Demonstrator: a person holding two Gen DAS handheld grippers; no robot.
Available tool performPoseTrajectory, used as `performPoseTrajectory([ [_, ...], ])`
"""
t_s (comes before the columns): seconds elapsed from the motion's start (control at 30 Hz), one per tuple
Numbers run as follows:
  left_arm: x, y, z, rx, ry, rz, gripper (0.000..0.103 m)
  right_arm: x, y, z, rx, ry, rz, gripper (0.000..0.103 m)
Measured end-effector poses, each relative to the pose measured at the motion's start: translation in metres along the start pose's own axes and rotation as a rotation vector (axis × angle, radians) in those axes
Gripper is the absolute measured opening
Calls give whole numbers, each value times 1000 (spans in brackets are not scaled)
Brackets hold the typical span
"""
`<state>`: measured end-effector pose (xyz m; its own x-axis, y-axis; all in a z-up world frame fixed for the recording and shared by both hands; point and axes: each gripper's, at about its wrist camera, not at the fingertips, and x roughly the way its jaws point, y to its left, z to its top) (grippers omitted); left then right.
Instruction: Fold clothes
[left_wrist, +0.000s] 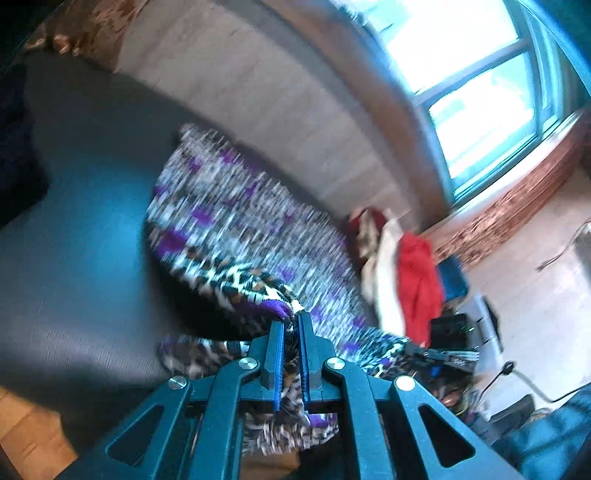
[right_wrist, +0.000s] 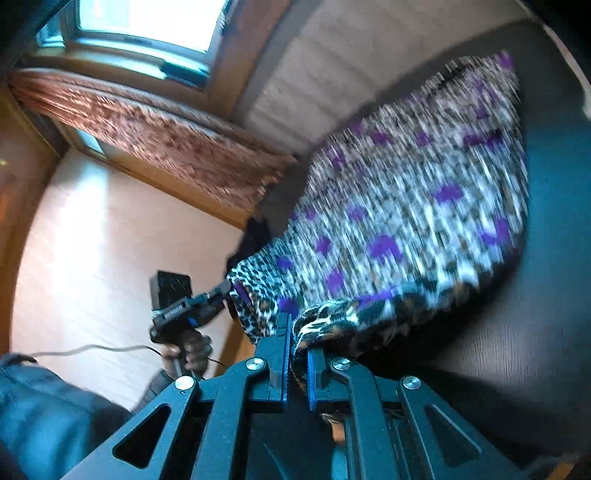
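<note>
Holding, left wrist view: left tongs (left_wrist: 291, 325) clamped on an edge of the leopard-print garment (left_wrist: 236, 221), whose far part lies on the dark table (left_wrist: 81, 229).
Background, left wrist view: red cloth (left_wrist: 419, 284) in a pile well apart.
Holding, right wrist view: right tongs (right_wrist: 297, 341) clamped on a bunched edge of the same garment (right_wrist: 406, 192); the left tongs (right_wrist: 225, 286) grip a neighbouring edge.
Advice: keep both clamps firm, edges level and taut; lay the fold squarely on the table.
</note>
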<state>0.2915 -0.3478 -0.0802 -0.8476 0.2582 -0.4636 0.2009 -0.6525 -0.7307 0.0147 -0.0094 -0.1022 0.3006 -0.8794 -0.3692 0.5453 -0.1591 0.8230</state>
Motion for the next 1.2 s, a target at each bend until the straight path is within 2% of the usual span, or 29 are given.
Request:
performPoseTrajectory([
  [0.1, 12, -5, 35, -2, -55, -56, 6, -3, 2, 39, -15, -71, 29, 7],
  [0.17, 28, -3, 63, 0, -78, -50, 6, -11, -3, 71, -22, -128, 28, 7],
  [0.23, 54, 6, 89, -10, -76, -28, 6, -5, -15, 97, -7, -157, -7, 8],
  [0.33, 108, 31, 110, -42, 4, 88, 6, 12, -44, 136, 41, -178, -87, 10],
  [0.37, 123, 40, 112, -60, 42, 120, 6, 23, -62, 145, 76, -156, -135, 10],
  [0.43, 154, 58, 107, -90, 134, 195, 6, 38, -86, 150, 136, -124, -178, 10],
  [0.47, 163, 62, 98, -83, 179, 217, 5, 45, -95, 143, 151, -89, -203, 10],
  [0.5, 160, 63, 92, -89, 179, 197, 5, 52, -103, 135, 166, -54, -229, 10],
  [0.53, 158, 64, 86, -94, 178, 177, 5, 59, -111, 128, 181, -19, -255, 4],
  [0.63, 137, 65, 61, -127, 192, 164, 5, 50, -115, 95, 201, -42, -199, 1],
  [0.8, 104, 60, 10, -159, 228, 152, 5, 31, -97, 51, 169, -7, -218, 1],
  [0.87, 95, 59, 6, -198, 206, 133, 8, 29, -95, 45, 180, 2, -202, 2],
  [0.97, 77, 53, -1, -213, 158, 99, 15, 32, -89, 46, 171, 8, -195, 8],
  [1.0, 72, 50, -3, -213, 142, 89, 21, 32, -87, 46, 168, 11, -192, 14],
  [1.13, 67, 35, -5, -133, 147, 119, 27, 36, -78, 48, 155, 19, -183, 36],
  [1.2, 71, 30, -5, -96, 154, 148, 27, 37, -74, 48, 148, 24, -179, 42],
])
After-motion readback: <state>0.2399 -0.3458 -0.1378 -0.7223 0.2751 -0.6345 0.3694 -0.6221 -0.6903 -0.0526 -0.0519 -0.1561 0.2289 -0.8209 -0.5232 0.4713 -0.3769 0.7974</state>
